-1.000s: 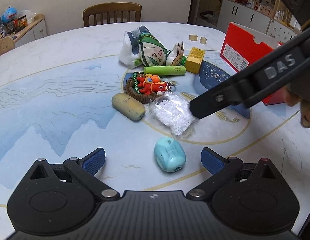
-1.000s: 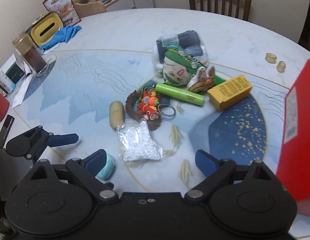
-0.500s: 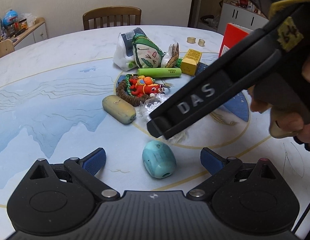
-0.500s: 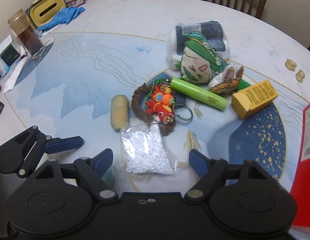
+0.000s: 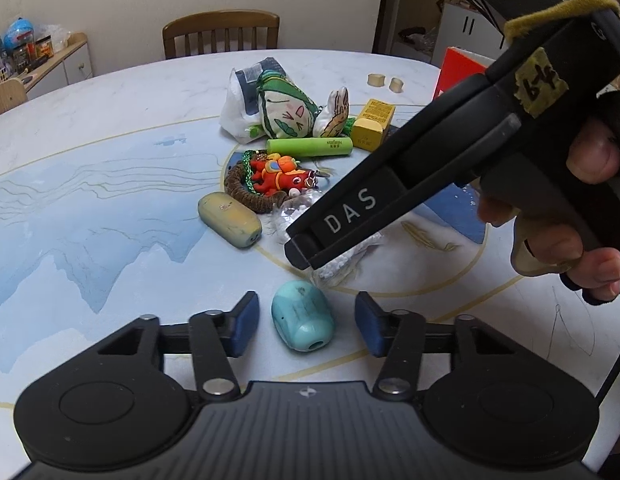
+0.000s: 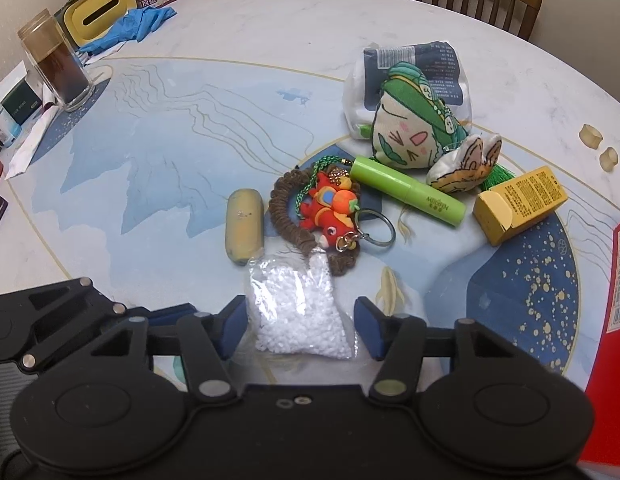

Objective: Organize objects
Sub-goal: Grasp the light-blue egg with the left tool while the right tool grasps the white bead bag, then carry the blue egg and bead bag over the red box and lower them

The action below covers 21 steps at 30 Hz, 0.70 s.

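A teal barrel-shaped toy (image 5: 302, 322) lies on the table between the blue pads of my left gripper (image 5: 306, 328). Its jaws are closing, with a small gap still showing on each side of the toy. A clear bag of white beads (image 6: 298, 312) lies between the pads of my right gripper (image 6: 300, 330). These jaws are closing too and stand at the bag's plastic edges without squeezing the beads. In the left wrist view the right gripper (image 5: 306, 254) points down onto the bag, held by a hand (image 5: 570, 248).
Beyond the bag lie a tan oblong case (image 6: 244, 226), a red fish keychain (image 6: 330, 212) on a brown braided ring, a green tube (image 6: 408, 192), a yellow box (image 6: 518, 204) and a green plush (image 6: 410, 128). A red box (image 6: 614, 320) stands at the right, a glass jar (image 6: 54, 68) far left.
Both pairs of jaws have narrowed, the left around the teal toy, the right around the bead bag. The right gripper has come down and in over the bag.
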Each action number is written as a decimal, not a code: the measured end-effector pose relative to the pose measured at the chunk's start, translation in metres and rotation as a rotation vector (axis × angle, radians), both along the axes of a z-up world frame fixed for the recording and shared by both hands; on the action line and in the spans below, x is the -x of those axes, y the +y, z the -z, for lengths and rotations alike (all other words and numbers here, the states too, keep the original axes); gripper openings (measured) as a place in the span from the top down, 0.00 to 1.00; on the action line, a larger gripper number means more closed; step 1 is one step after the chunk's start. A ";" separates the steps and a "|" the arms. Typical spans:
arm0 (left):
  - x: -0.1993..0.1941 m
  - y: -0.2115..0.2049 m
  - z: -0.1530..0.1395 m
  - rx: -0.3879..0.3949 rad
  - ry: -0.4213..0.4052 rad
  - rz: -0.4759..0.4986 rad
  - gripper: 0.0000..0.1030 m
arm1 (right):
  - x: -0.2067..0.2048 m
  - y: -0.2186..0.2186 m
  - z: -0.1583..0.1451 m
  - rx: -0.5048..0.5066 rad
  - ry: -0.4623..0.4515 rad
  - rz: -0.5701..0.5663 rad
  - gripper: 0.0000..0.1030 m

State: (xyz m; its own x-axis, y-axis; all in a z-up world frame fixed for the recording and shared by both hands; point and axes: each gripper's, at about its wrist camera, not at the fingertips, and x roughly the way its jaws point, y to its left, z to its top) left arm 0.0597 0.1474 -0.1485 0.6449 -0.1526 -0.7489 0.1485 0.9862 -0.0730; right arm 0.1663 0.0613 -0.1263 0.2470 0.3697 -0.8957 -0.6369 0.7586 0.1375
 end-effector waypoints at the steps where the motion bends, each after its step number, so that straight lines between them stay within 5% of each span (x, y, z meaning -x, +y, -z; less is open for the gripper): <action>1: 0.001 0.000 -0.001 0.007 0.004 0.001 0.56 | 0.000 0.000 0.000 -0.002 0.001 0.002 0.50; 6: 0.004 -0.003 -0.001 -0.022 0.006 -0.002 0.68 | 0.003 -0.002 -0.004 -0.004 -0.006 0.008 0.59; 21: 0.002 0.001 -0.014 0.005 0.019 -0.041 0.68 | 0.008 -0.051 -0.042 -0.071 0.006 0.119 0.65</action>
State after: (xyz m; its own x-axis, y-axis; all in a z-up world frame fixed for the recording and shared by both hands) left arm 0.0577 0.1480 -0.1342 0.6363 -0.1297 -0.7604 0.1060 0.9911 -0.0803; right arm 0.1578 0.0100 -0.0839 0.2875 0.4005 -0.8700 -0.5417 0.8172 0.1971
